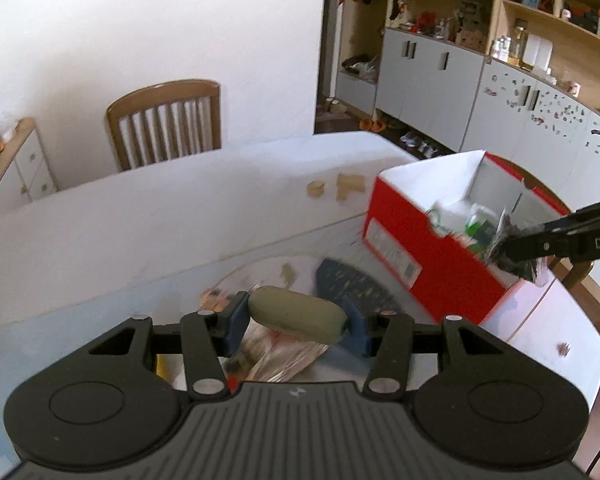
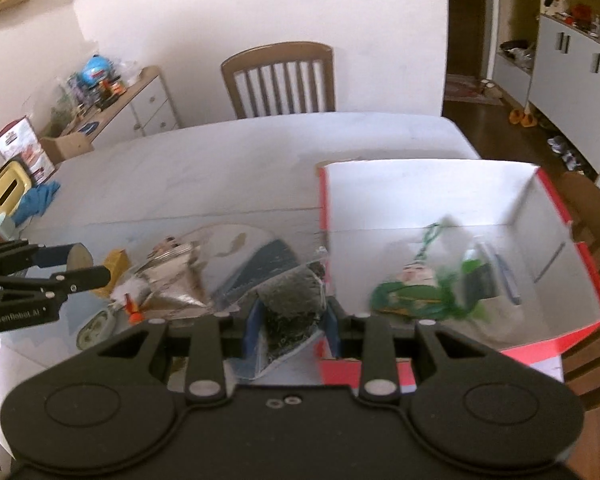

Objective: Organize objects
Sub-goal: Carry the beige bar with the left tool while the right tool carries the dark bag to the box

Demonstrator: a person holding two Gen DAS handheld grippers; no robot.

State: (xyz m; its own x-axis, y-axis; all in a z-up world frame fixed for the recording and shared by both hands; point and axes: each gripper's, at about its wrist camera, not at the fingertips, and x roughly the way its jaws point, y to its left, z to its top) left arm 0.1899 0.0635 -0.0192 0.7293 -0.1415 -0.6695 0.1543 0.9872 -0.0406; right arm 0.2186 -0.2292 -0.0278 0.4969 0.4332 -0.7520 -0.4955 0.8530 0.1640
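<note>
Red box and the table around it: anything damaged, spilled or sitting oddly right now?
Nothing spilled. The red box stands upright and open, with green-and-white packets loose inside. The table has brownish patches where its white surface looks worn, beside the box. Other items lie in a loose heap left of it.

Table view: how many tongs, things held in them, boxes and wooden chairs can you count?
Tongs: 2 (left tongs, right tongs)
Held things: 2 (grey-green case, dark packet)
Boxes: 1 (red box)
Wooden chairs: 2 (far chair, side chair)
Total: 7
</note>
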